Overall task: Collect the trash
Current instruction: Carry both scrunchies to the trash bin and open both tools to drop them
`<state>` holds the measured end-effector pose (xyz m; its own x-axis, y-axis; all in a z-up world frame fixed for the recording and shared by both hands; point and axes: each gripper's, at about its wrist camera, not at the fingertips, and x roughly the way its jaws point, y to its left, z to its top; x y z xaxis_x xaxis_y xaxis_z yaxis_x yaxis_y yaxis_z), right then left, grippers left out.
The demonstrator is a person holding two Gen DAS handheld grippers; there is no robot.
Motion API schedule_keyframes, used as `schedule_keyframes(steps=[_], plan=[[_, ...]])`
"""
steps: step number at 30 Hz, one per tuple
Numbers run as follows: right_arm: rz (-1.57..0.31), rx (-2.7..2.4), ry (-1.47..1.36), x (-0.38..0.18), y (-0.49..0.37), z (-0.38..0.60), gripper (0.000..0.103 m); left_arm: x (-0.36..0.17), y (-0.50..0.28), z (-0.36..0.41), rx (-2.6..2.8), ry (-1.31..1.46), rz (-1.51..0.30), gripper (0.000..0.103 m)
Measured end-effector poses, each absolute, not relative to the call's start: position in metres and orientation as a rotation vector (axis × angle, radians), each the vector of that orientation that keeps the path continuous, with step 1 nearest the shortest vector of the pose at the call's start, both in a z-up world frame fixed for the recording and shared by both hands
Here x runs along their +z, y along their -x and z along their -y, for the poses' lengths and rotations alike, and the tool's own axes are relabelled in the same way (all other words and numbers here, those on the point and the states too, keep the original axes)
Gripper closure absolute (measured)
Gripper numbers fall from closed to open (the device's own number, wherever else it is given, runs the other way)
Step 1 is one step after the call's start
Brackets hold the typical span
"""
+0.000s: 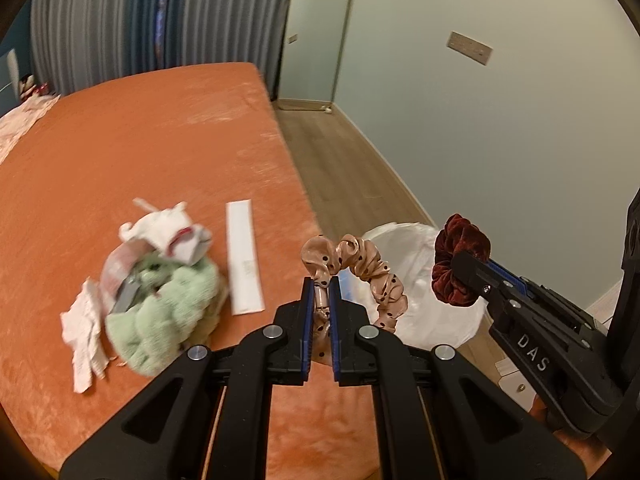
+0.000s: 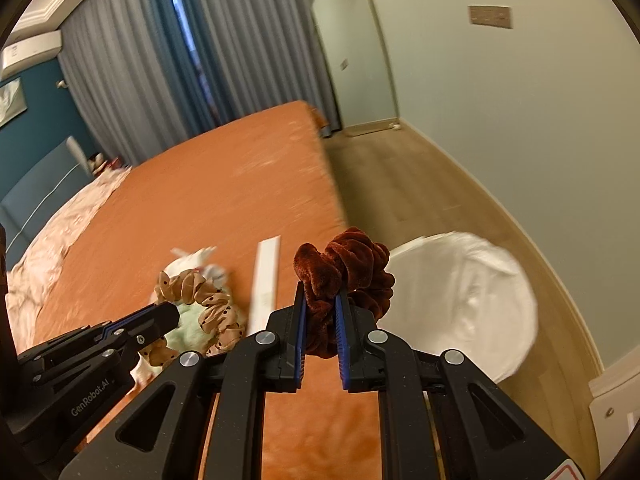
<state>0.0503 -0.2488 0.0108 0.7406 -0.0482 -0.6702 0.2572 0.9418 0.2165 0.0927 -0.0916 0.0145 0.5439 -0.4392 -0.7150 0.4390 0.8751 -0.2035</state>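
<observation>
**Two scrunchies held over the bed edge, lined bin below**

A beige dotted scrunchie [image 1: 352, 272] is clamped between the pads of the left tool [image 1: 321, 280], most of its loop arching out to the right of the jaws. A dark red velvet scrunchie [image 2: 344, 276] is gripped in the right tool [image 2: 321, 294], bunched above and beside the fingertips. Both are held clear of the bed [image 1: 140, 152], near its corner.

A round bin [image 2: 472, 300] lined with a white bag is seen on the wooden floor [image 2: 404, 184], just beside the bed's edge and below the two tools. Its inside is blurred; what lies in it cannot be told.

On the orange cover a small heap is left: crumpled white paper [image 1: 168, 232], a pale green fluffy cloth [image 1: 168, 312], a torn white scrap [image 1: 84, 332] at its left, and a long white strip [image 1: 244, 256] lying apart to its right.
</observation>
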Motion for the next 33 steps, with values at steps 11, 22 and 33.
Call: schedule_keyframes(steps=[11,22,33], plan=[[-0.720,-0.285,-0.346,0.004,-0.039,0.323,0.091,0.014,-0.103,0.179,-0.621,-0.030,-0.849,0.096],[-0.749,-0.334,-0.382,-0.012,-0.052,0.359,0.085,0.007,-0.118,0.232,-0.672,-0.061,-0.842,0.090],[-0.736,-0.400,-0.341,0.000,-0.057,0.348,0.051,0.004,-0.136,0.199,-0.527,-0.003,-0.866,0.053]])
